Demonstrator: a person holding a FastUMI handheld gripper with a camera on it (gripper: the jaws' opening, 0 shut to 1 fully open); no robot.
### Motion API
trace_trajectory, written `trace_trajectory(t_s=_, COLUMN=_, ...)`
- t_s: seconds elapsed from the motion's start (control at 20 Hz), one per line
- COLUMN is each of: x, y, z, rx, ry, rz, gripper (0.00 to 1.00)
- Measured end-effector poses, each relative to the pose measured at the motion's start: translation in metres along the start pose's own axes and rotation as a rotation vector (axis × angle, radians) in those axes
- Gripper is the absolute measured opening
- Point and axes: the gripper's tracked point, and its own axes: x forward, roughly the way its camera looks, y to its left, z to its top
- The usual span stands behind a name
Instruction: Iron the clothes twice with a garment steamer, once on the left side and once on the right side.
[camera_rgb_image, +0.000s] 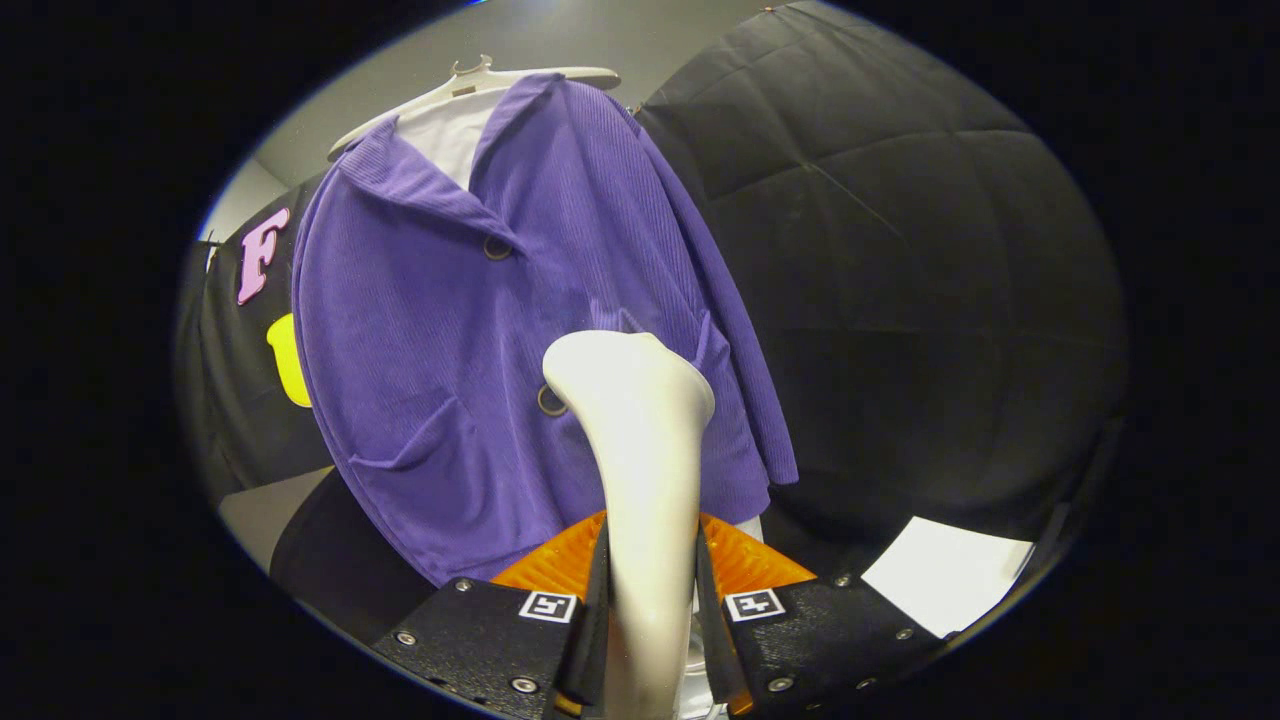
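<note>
Garment steamer (640, 440) — smooth, curved — clamped in tongs (650, 600) before ribbed shirt (450, 330).

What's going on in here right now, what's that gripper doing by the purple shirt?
A handheld gripper is clamped on the handle of a white garment steamer, both fingers pressing its sides. The steamer's head points up at a purple ribbed button shirt hanging on a white hanger over a white undershirt. The head sits in front of the shirt's lower middle, near a button; whether it touches the fabric cannot be told. A white sheet lies beyond the fingers to one side.
</note>
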Motion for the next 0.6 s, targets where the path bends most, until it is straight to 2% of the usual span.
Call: trace_trajectory(t_s=0.6, x=0.015, y=-0.031, z=-0.103, rx=0.013, ry=0.216, rz=-0.075, gripper=0.4)
